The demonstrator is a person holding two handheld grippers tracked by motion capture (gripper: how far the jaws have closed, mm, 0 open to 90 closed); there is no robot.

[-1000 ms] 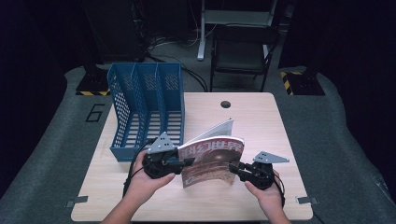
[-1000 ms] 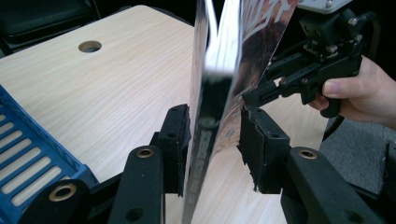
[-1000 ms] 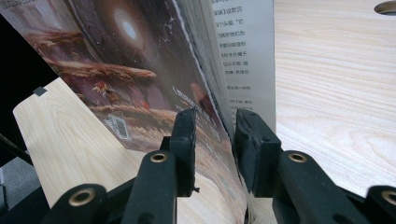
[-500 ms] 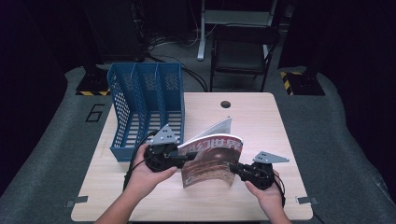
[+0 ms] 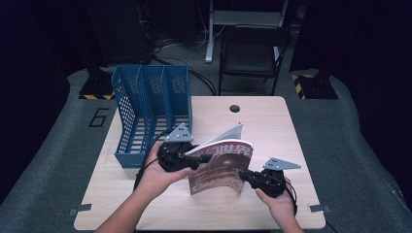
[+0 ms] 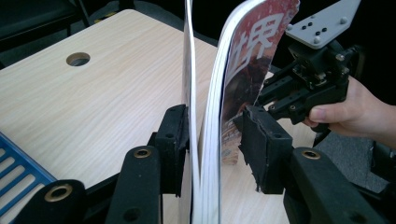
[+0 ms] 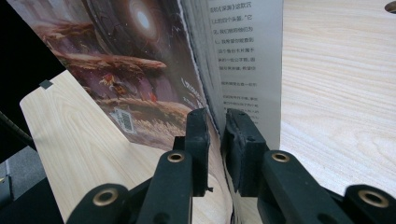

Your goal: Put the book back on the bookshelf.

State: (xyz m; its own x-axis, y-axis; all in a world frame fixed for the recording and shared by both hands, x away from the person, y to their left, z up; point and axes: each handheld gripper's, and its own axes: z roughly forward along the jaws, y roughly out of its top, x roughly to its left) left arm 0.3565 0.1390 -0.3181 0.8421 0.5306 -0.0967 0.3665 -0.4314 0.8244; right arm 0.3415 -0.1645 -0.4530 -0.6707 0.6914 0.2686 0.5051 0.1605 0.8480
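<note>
From the high view, I've got the magazine (image 5: 221, 165) standing up on edge on the wooden table (image 5: 272, 126), just off the front right corner of the blue file rack (image 5: 153, 111). Its pages fan open at the top, one loose white leaf tipped away from the rest. My left gripper (image 5: 192, 156) is on the magazine's side nearest the rack, my right gripper (image 5: 245, 175) on the far side, lower down near the table. There's a round cable hole (image 5: 235, 108) in the table beyond the rack, off its right side.

Left gripper view: my left gripper (image 6: 215, 140) has its jaws standing fairly wide with the magazine (image 6: 224, 93) between them. The near-side pad sits against that single loose leaf, while the other pad looks a bit clear of the red cover, so I wouldn't call it a real squeeze here, more of a straddle. The jaws have just been opening a touch. Past the magazine I can see my other hand (image 6: 350, 112) holding the right gripper (image 6: 268, 95) on the cover's edge. A corner of the blue rack (image 6: 18, 163) peeks in at lower left.

Right gripper view: my right gripper (image 7: 215, 135) has just been closing, and its pads are now pinched on the magazine's (image 7: 140, 70) bottom edge, cover art on one side, printed page on the other. Bare table (image 7: 336, 93) behind it.
</note>
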